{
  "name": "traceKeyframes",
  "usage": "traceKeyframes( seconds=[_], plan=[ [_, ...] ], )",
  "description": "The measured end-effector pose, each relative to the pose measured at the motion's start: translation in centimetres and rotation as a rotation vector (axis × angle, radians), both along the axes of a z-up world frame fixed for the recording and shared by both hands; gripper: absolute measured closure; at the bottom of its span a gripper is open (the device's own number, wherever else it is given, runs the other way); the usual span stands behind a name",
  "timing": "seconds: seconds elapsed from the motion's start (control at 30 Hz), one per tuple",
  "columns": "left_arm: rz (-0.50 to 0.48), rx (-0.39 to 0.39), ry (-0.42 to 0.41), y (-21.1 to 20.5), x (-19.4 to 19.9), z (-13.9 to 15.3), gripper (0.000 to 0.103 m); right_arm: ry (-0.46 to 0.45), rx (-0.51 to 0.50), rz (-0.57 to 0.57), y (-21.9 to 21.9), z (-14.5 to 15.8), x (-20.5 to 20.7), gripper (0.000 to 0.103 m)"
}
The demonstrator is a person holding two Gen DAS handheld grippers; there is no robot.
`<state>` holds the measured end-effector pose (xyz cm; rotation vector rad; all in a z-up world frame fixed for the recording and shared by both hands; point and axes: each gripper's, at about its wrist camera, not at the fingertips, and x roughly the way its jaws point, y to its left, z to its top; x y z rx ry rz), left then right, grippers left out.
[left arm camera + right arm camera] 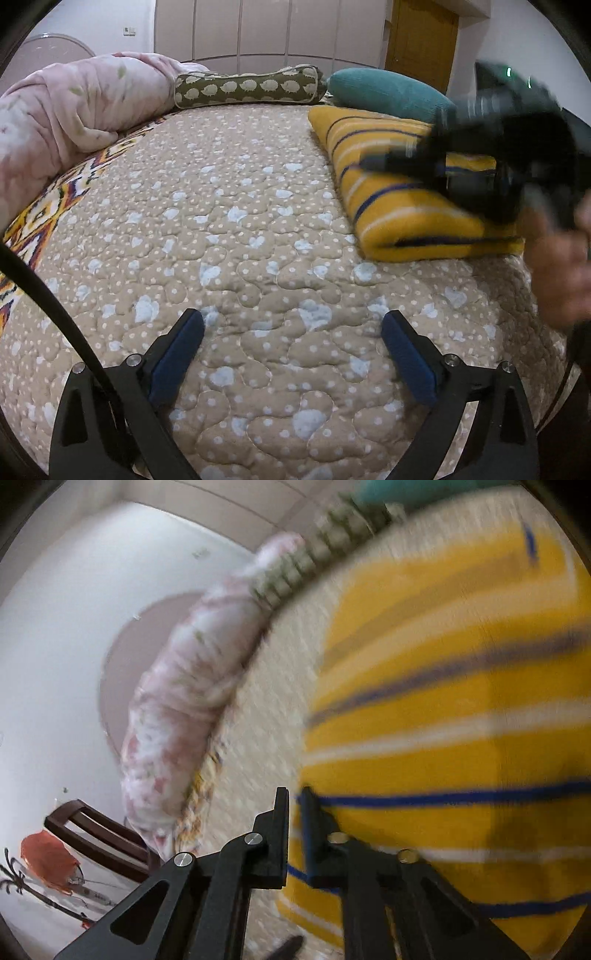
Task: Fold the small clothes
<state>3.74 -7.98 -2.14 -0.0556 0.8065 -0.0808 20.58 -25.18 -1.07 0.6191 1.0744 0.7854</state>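
A folded yellow garment (406, 206) with white and dark blue stripes lies on the beige quilted bedspread (221, 229), to the right. My left gripper (293, 315) is open low over bare bedspread, left of and nearer than the garment, with nothing between its blue pads (177, 354). My right gripper (365, 162) is a dark blur above the garment, pointing left. In the right wrist view, the right gripper (293, 794) has its jaws together at the left edge of the garment (443, 738). No fabric shows between them.
A rolled pink quilt (74, 107) lines the bed's left side. A hedgehog-print pillow (247, 86) and a teal pillow (388, 92) lie at the far end. A person's hand (561, 266) is at the right. A dark wooden chair (96, 834) stands beside the bed.
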Motion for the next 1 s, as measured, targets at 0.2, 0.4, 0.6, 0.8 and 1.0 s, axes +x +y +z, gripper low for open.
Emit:
traceKeyframes(
  seconds=[0.2, 0.4, 0.6, 0.8, 1.0],
  plan=[
    [-0.004, -0.015, -0.002, 0.1, -0.2, 0.1, 0.006, 0.014, -0.085, 0.120, 0.1, -0.7, -5.0, 0.103],
    [-0.007, -0.009, -0.011, 0.1, -0.3, 0.0, 0.006, -0.164, -0.128, -0.036, -4.9, 5.4, -3.2, 0.099],
    [-0.008, 0.000, -0.025, -0.1, -0.5, -0.1, 0.006, -0.097, -0.209, -0.337, -10.4, 4.3, 3.4, 0.100],
    [-0.007, 0.005, -0.029, -0.2, -0.7, -0.1, 0.006, -0.061, -0.163, -0.525, -16.6, 3.4, -0.5, 0.095],
    [0.000, 0.021, -0.034, -0.4, -0.7, -0.1, 0.005, -0.215, -0.240, -0.404, -13.5, 7.8, -5.0, 0.095]
  ],
)
